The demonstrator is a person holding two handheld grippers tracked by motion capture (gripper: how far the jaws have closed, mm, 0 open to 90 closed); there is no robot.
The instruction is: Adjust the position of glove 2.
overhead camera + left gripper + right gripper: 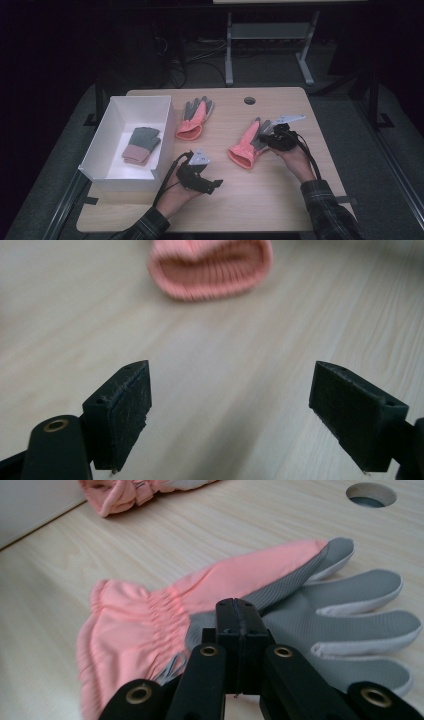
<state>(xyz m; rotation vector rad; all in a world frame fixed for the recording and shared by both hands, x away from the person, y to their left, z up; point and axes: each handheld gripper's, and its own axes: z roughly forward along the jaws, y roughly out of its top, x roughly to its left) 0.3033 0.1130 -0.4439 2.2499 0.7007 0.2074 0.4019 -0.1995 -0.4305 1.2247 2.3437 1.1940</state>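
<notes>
Right gripper (239,625) jaws pressed together over palm of pink-grey glove (260,600); whether fabric is pinched, unclear. Glove lies flat mid-table (280,210), cuff toward person, probably next for white box (167,125), which holds one glove (141,145). Second pink glove (194,120) just beside box. Left gripper (207,185) low over bare wood, jaws wide, empty, aimed at cuff.

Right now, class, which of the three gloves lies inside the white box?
The dull grey-and-mauve glove in the white box; both pink gloves lie on the table.
</notes>
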